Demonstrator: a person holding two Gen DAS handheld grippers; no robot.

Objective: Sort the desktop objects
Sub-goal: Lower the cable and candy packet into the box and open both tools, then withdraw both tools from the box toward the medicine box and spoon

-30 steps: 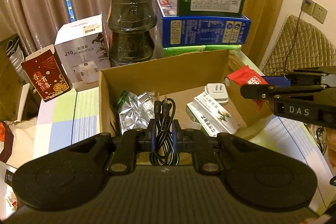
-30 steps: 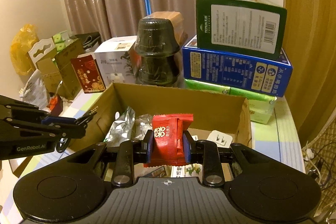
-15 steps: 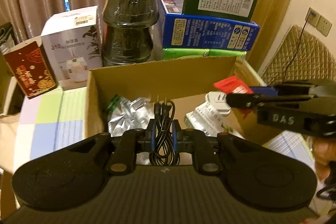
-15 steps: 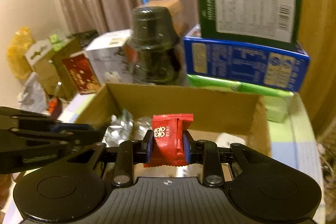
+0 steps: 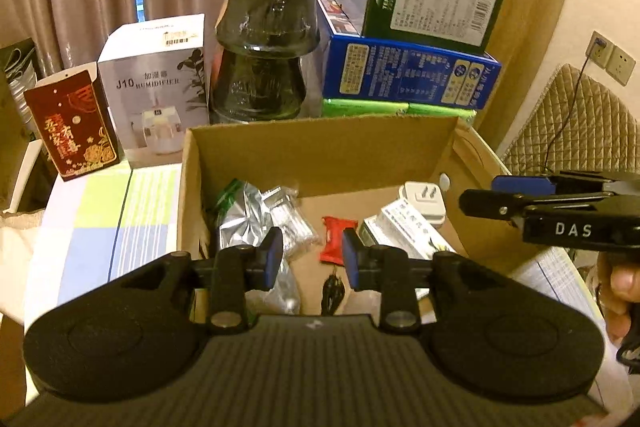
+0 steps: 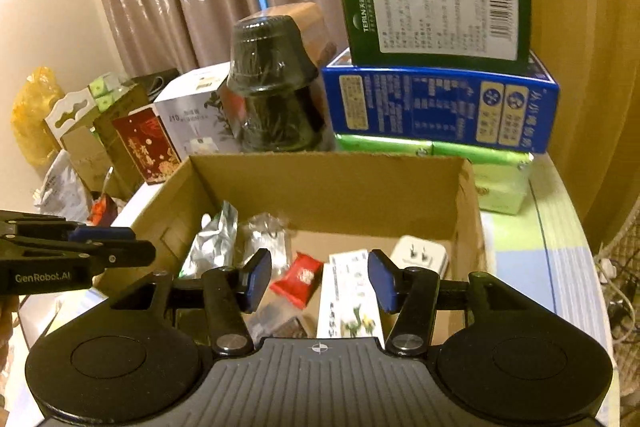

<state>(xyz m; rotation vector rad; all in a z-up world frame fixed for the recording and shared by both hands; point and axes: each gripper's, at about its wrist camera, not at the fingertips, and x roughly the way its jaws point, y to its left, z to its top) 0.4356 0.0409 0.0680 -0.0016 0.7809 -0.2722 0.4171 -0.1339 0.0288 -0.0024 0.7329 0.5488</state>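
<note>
- Left gripper (image 5: 310,257) hovers over the cardboard box (image 5: 320,155), its jaws spread apart and empty.
- Right gripper (image 6: 318,277) is likewise released, holding nothing.
- Inside the box: black audio cable (image 5: 333,289), red candy packet (image 6: 298,279), silver foil pouch (image 5: 236,223), white plug adapter (image 5: 424,201), white carton (image 6: 348,297).

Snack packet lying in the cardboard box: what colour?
Red, with white print; the snack packet shows best in the right wrist view.
</note>
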